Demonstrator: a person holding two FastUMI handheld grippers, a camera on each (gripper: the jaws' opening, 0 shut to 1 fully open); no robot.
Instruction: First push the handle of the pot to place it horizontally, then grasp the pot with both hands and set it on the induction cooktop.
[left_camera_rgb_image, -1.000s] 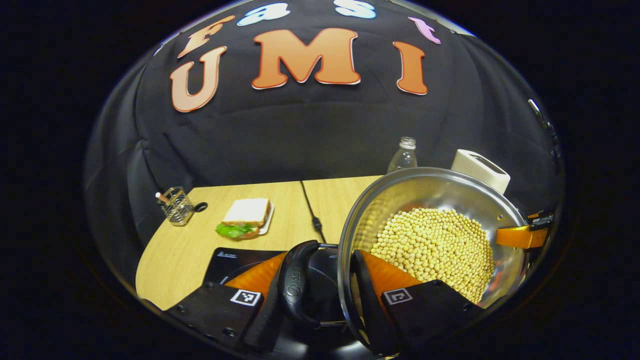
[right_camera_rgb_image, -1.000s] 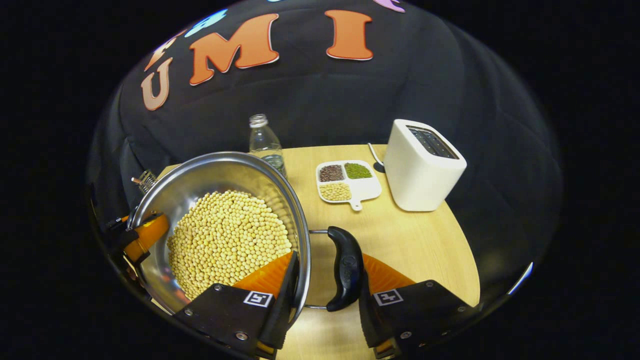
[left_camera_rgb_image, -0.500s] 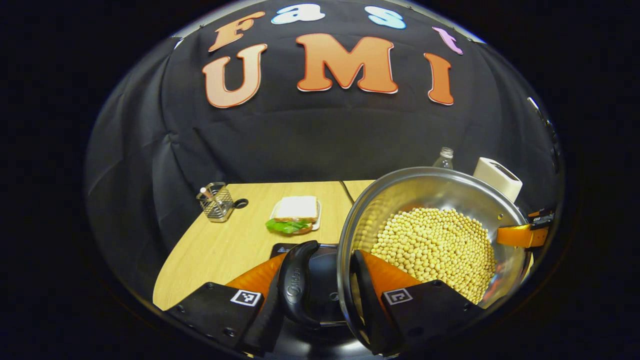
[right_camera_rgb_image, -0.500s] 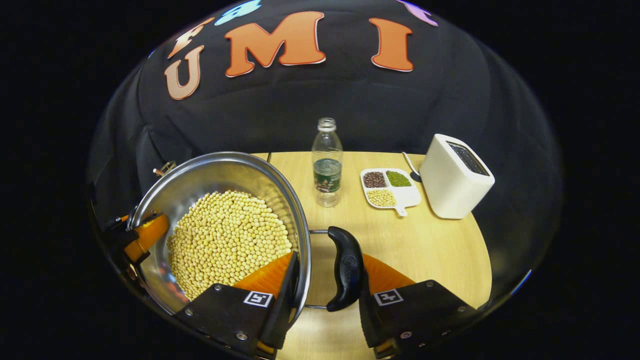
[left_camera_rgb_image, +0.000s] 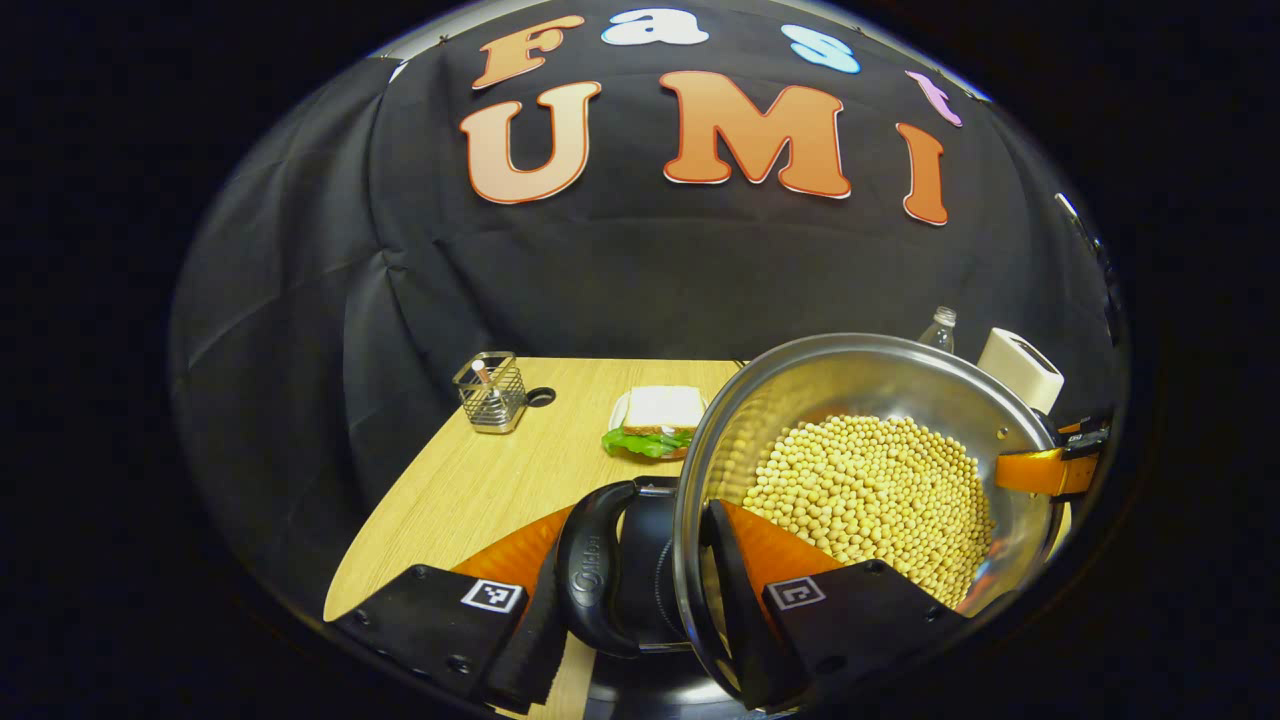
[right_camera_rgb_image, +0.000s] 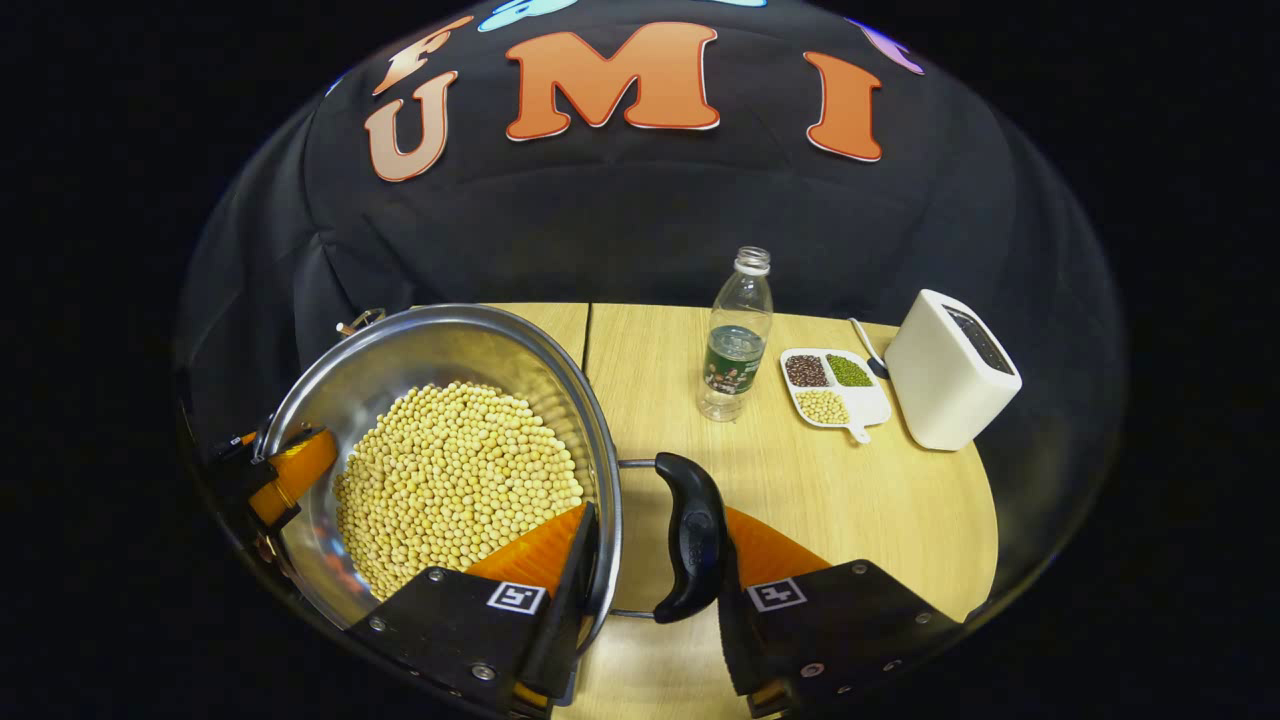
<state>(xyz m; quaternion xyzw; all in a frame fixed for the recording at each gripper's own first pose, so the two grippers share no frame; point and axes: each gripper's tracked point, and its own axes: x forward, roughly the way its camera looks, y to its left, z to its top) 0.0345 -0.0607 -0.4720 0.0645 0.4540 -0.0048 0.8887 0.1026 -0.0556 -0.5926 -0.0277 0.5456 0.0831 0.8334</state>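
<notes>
A steel pot (left_camera_rgb_image: 860, 345) full of soybeans (left_camera_rgb_image: 870, 500) hangs between both grippers. My left gripper (left_camera_rgb_image: 640, 600) is shut on the pot's black left handle (left_camera_rgb_image: 590, 580), with one finger outside the handle and the other inside the pot wall. My right gripper (right_camera_rgb_image: 648, 590) is shut the same way on the black right handle (right_camera_rgb_image: 690, 540) of the pot (right_camera_rgb_image: 440, 320). Through the left handle's gap a dark piece of the induction cooktop (left_camera_rgb_image: 648, 580) shows beneath the pot. Each view also catches the opposite gripper at the pot's far rim: the right gripper (left_camera_rgb_image: 1045, 470), the left gripper (right_camera_rgb_image: 280, 475).
On the wooden table (right_camera_rgb_image: 850, 500) stand a plastic bottle (right_camera_rgb_image: 735, 335), a divided dish of beans (right_camera_rgb_image: 830, 385) and a white toaster (right_camera_rgb_image: 950, 370). To the left lie a sandwich on a plate (left_camera_rgb_image: 655, 420) and a wire holder (left_camera_rgb_image: 490, 392).
Both grippers have carried the pot to the left; the table things slid rightward in both views. More of the cooktop is now covered by the pot. Both grips are unchanged.
</notes>
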